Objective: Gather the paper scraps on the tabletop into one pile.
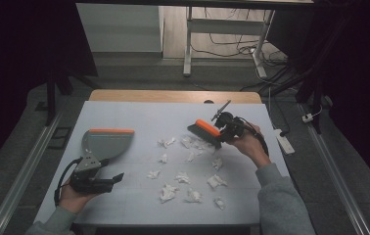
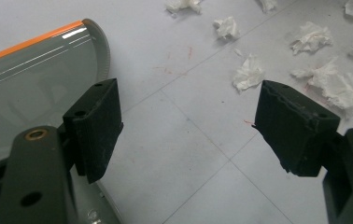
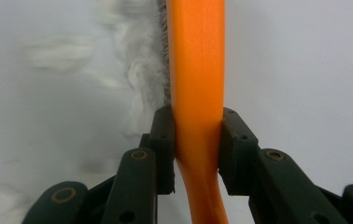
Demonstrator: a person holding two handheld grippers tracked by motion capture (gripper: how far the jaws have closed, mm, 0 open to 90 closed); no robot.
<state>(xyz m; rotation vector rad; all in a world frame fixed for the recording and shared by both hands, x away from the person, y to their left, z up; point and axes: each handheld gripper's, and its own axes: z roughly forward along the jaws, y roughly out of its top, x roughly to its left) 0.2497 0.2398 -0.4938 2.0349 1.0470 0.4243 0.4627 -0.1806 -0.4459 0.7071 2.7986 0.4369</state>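
Observation:
A hand brush (image 1: 205,131) with an orange back and dark bristles is held at the table's right. My right gripper (image 1: 225,129) is shut on its orange handle (image 3: 197,116); both pads (image 3: 163,140) press its sides. The bristles rest against white paper scraps (image 1: 193,143). Several crumpled scraps (image 1: 183,177) lie across the table's middle. A grey dustpan (image 1: 105,143) with an orange lip lies at the left. My left gripper (image 1: 117,177) stands open just beside the pan's near end, its jaws wide apart over bare table (image 2: 188,135), with the pan (image 2: 30,93) at its left.
The white table top (image 1: 139,115) has a wooden strip along its far edge. Beyond it stand desk legs and cables on the floor (image 1: 232,49). A white power strip (image 1: 286,143) lies off the table's right side.

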